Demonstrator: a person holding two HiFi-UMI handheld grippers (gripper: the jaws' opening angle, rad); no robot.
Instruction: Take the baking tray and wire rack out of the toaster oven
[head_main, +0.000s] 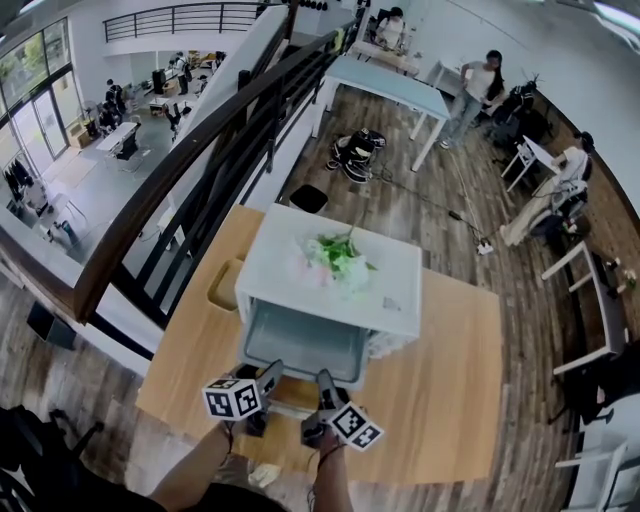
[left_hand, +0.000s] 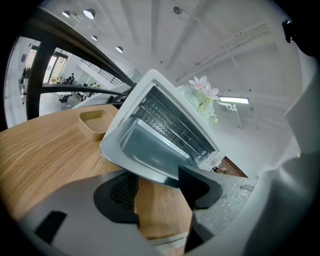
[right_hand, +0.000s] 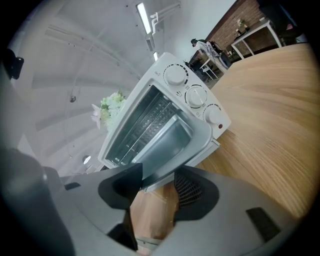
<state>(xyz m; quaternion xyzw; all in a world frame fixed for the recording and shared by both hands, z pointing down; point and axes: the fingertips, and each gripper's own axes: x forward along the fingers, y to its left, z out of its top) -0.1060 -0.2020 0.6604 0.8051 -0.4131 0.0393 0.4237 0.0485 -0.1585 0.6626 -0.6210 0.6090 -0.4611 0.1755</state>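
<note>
wood tabletop (head_main: 440, 380), open office floor behind: tan dish (left_hand: 97, 122) sits ahead and off to the left of the left tongs (left_hand: 156, 186), whose jaws are wide with only bare wood between them. toaster oven (head_main: 290, 240) with flowers (head_main: 338, 255) on top stands straight ahead of both tongs, door (head_main: 300, 345) folded down with its front edge just past the tips, wire rack (left_hand: 162, 125) inside the cavity; baking tray can't be picked out there. right tongs (right_hand: 157, 181) stand moderately apart, gripping nothing.
</note>
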